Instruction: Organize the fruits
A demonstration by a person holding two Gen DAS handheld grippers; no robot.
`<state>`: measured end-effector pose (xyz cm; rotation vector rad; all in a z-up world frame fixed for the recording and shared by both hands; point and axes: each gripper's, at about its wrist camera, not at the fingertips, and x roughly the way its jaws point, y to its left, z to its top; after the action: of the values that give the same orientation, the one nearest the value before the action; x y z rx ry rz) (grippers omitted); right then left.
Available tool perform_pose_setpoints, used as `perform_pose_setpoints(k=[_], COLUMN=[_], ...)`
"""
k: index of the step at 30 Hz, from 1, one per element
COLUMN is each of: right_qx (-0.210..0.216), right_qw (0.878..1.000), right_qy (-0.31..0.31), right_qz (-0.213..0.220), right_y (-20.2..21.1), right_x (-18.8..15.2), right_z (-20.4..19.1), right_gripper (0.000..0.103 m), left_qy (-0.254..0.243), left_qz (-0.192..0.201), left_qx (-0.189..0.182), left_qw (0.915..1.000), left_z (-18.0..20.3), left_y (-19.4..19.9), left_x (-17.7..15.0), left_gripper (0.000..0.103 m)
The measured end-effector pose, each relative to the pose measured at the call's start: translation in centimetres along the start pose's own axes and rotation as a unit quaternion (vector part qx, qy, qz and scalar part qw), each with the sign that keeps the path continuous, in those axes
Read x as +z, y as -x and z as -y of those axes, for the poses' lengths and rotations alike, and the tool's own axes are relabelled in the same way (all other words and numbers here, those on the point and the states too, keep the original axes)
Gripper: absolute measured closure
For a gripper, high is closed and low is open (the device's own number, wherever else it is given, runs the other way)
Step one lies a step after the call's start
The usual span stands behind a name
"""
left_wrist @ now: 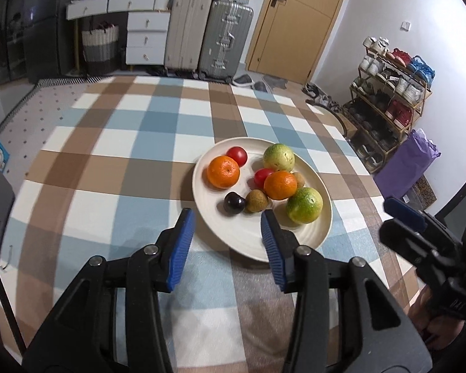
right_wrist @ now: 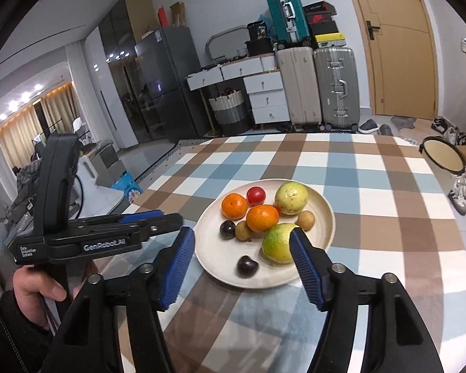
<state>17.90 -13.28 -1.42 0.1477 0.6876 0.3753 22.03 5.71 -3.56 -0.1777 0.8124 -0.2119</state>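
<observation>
Cream plate (left_wrist: 233,233) on checked counter (left_wrist: 115,168), holding two oranges (left_wrist: 223,171), two red tomatoes (left_wrist: 236,154), two green-yellow citrus (left_wrist: 304,205), brown longans (left_wrist: 256,200) and dark plums (left_wrist: 234,204). Left gripper (left_wrist: 228,222) at the plate's 6 o'clock rim, fingers narrowly parted, empty. Right gripper (right_wrist: 242,242) at 5 o'clock, fingers wide, empty.

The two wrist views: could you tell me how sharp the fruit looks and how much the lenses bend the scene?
Left wrist view: the dark plum and red tomato look slightly smeared, and the checked tablecloth bulges. Right wrist view: the near plum is soft, the door bows, corners go black.
</observation>
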Motion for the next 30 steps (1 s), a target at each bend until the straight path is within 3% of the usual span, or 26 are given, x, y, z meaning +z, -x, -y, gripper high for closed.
perform_pose_setpoints(k=[2,4,9,13,15,18,30], right_qx=[-0.004,-0.007,-0.024,-0.027,-0.032,-0.032,-0.043], right_qw=[1.000,1.000,0.997,0.994,0.991,0.989,0.979], right_qy=[-0.001,0.000,-0.004,0.003,0.012,0.024,0.085], right_qz=[0.014,0.030,0.068,0.110,0.127,0.141,0.182], right_y=[1.2,2.4,4.7,6.5,7.1,7.5,7.7], right_x=[-0.2,-0.5,-1.1,-1.7,-1.9,-2.3,-4.7], right_z=[0.0,0.0,0.1,-0.1,-0.2,-0.4,-1.3], right_gripper=[0.031,0.028,0.013,0.004,0.002,0.001,0.001], left_qy=[0.004,0.010,-0.004,-0.019,-0.024,-0.020,-0.056], left_qz=[0.014,0.029,0.073,0.112,0.130,0.160,0.239], left_qx=[0.009,0.006,0.029,0.053,0.059,0.069,0.106], left_qw=[0.9999,0.9995,0.9969,0.9922,0.9895,0.9846,0.9636], left_z=[0.1,0.1,0.9,1.5,1.6,1.3,1.0], left_y=[1.7,3.3,6.7,9.0,10.0,11.1,12.3], left_x=[-0.6,-1.3,-2.9,-4.0,-4.4,-5.2,-8.0], left_gripper=[0.059,0.047,0.034,0.017,0.014,0.001,0.000])
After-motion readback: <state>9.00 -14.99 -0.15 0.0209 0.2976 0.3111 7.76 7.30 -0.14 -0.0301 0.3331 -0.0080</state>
